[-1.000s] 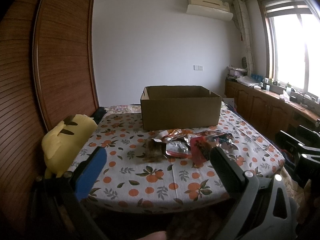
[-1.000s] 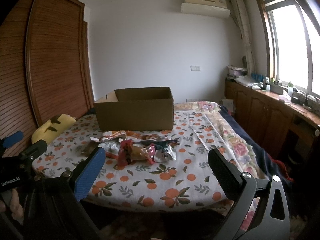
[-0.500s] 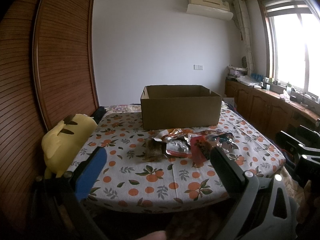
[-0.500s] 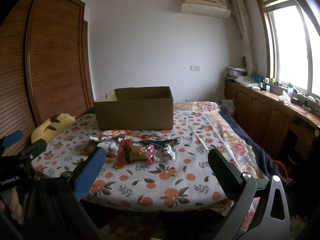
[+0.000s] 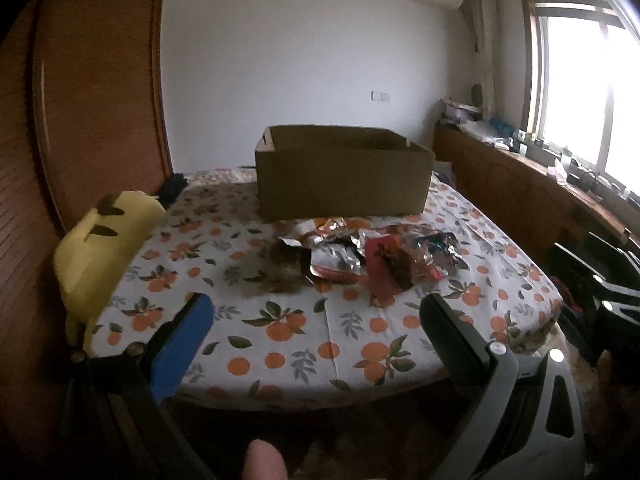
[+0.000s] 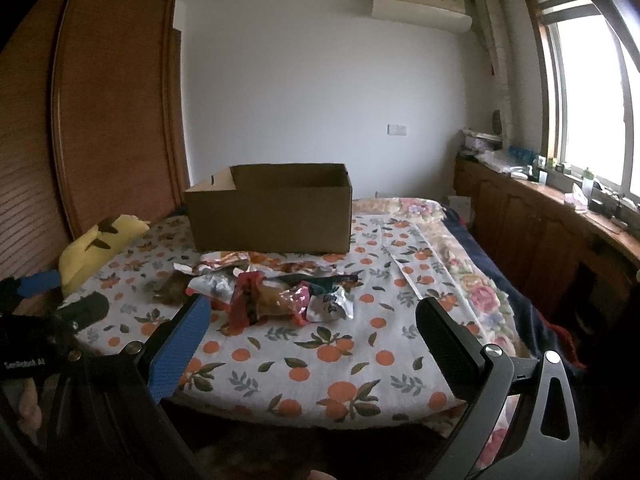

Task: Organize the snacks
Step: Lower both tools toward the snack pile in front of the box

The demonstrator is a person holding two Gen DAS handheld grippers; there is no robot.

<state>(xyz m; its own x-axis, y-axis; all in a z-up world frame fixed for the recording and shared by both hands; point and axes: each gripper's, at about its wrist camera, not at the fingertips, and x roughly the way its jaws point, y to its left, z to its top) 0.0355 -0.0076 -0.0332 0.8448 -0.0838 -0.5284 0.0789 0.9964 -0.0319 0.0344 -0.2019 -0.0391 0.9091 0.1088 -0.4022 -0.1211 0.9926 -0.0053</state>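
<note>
Far left, a yellow plush (image 5: 105, 240) lies at the bed edge by the wood wardrobe (image 5: 92, 92). Your left gripper (image 5: 312, 320) hangs w/ jaws spread wide, nothing btwn them, short of the orange-print sheet (image 5: 304, 344). Mid-bed, the snack packets (image 5: 360, 256) sit in a loose pile just in front of the open cardboard box (image 5: 344, 176), apart from both tools. Your right gripper (image 6: 312, 320) is likewise wide apart & empty. Far right: cabinets (image 6: 552, 232) under the window (image 6: 592, 104).
</note>
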